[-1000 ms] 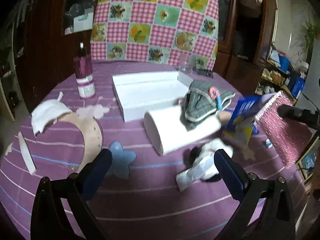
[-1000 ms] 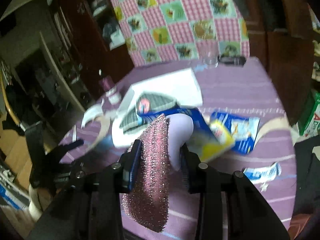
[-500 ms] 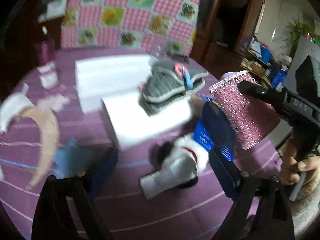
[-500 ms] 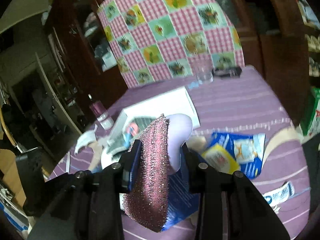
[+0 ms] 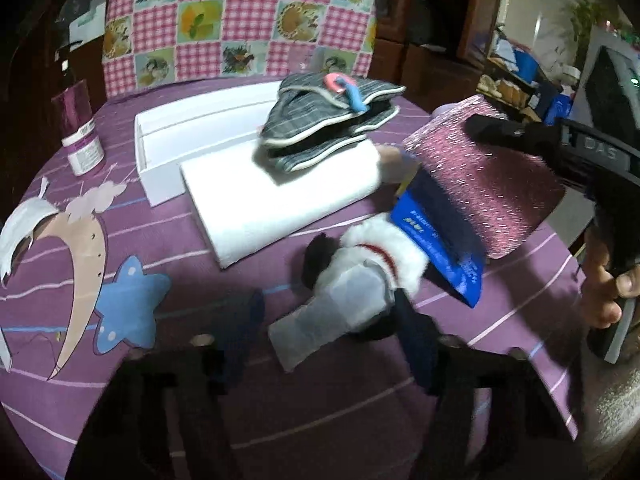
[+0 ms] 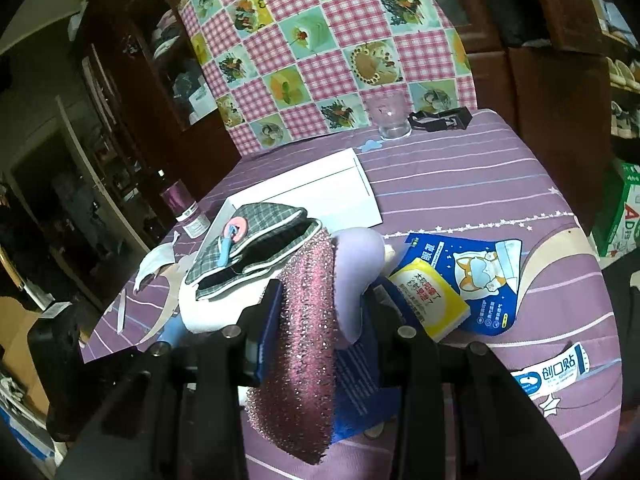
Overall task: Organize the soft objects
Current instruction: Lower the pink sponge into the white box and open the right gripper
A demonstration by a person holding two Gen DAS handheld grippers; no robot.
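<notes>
Purple tablecloth: right fingers pinch pink sponge; left fingers, blurred, seemingly wide.

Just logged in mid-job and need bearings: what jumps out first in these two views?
The glittery pink sponge, clamped in the right gripper above the purple tablecloth. Next, the grey plaid pouch lying on a white box mid-table, and a white plush toy just ahead of the open left gripper. Behind stands a pink checkered cloth.
</notes>
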